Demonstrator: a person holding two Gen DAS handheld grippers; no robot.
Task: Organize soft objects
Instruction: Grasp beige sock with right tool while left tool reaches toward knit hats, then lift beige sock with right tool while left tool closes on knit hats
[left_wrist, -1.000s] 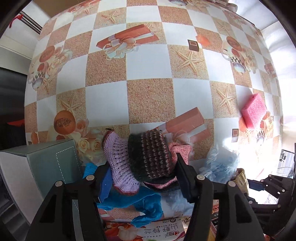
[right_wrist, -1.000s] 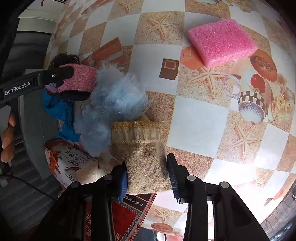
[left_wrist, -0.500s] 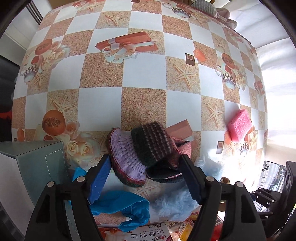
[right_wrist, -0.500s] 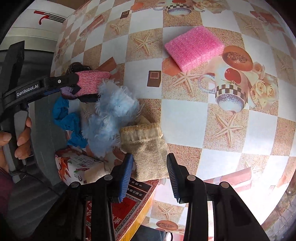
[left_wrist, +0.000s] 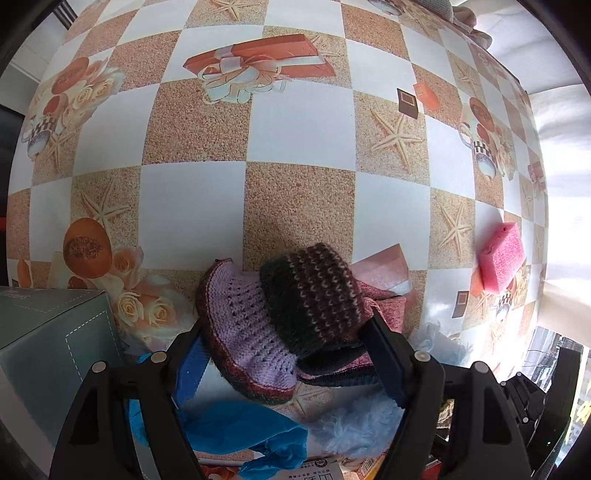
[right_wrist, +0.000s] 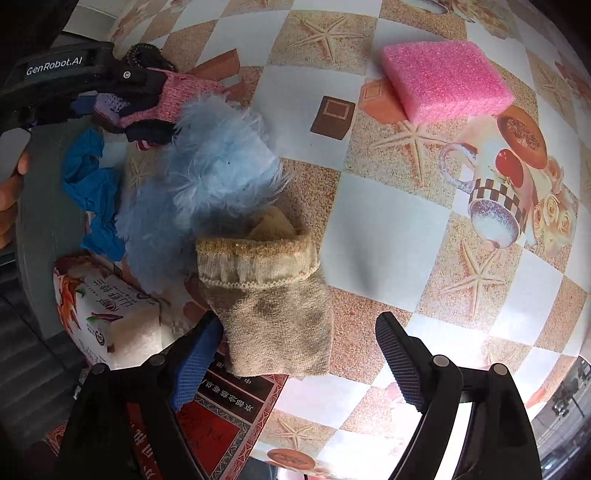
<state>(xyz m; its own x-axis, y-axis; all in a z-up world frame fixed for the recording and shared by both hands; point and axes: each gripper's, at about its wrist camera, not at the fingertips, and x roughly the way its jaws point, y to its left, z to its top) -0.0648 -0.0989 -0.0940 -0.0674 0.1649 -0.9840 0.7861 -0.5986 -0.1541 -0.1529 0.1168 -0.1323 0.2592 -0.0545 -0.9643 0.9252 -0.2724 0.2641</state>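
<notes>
Soft items gathered at table edge: right gripper (right_wrist: 295, 354) just opening wide, tan sock (right_wrist: 273, 306) released; left gripper (left_wrist: 288, 354) wide around knitted pieces (left_wrist: 280, 317), apparently ungripped

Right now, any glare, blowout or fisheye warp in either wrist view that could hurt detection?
Left wrist: right edge blown out white past the pink sponge; the checkered tablecloth bows hard toward the rim. Right wrist: bright glare patch at bottom right on the tablecloth; tan sock and blue fluffy item stay sharp, evenly lit.
</notes>
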